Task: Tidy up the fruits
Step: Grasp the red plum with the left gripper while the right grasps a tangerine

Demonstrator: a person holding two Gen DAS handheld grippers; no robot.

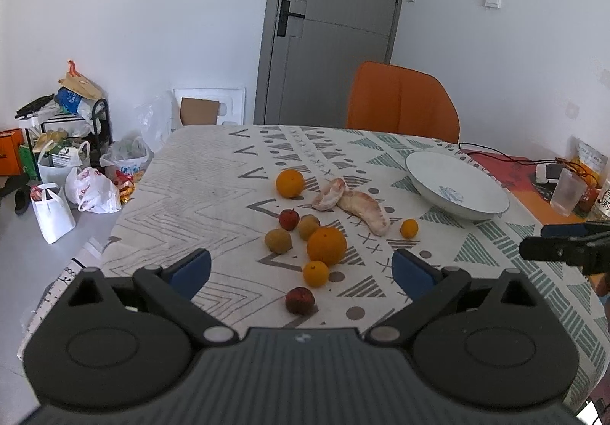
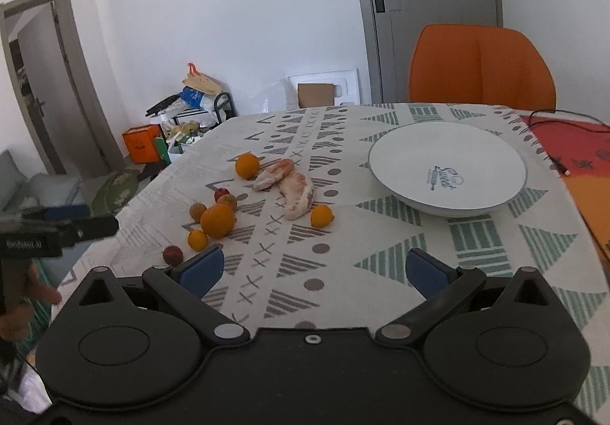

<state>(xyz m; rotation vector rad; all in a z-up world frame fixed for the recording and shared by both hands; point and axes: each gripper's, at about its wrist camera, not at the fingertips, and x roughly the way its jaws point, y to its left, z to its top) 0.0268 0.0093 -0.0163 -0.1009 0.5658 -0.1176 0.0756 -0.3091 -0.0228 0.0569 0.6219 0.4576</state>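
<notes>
Left wrist view: left gripper (image 1: pixel 301 268) held above the tabletop (image 1: pixel 198 188), blue fingers (image 1: pixel 192 270) wide apart, nothing between them. Fruits lie loose on the patterned cloth ahead. Big orange (image 1: pixel 326 246) at centre; small orange (image 1: pixel 315 273) just in front of it; red fruit (image 1: pixel 300 300) nearest the gripper. Brownish fruit (image 1: pixel 278 241) to the left of the big orange, a second brown one (image 1: pixel 308 226) touching it behind, small red fruit (image 1: pixel 289 219) beside that. Far orange (image 1: pixel 290 183) sits apart toward the back. Two peeled pomelo pieces (image 1: pixel 364 210) lie right of it, touching each other. Tiny orange (image 1: pixel 409 228) near the longer piece's end. White plate (image 1: pixel 427 167) to the right holds no fruit. Orange chair (image 1: pixel 402 99) behind the tabletop. Right wrist view: right gripper (image 2: pixel 314 268) low over the cloth in front of the plate (image 2: pixel 400 154), fingers (image 2: pixel 202 270) spread, nothing held; fruits lie to its left front.
</notes>
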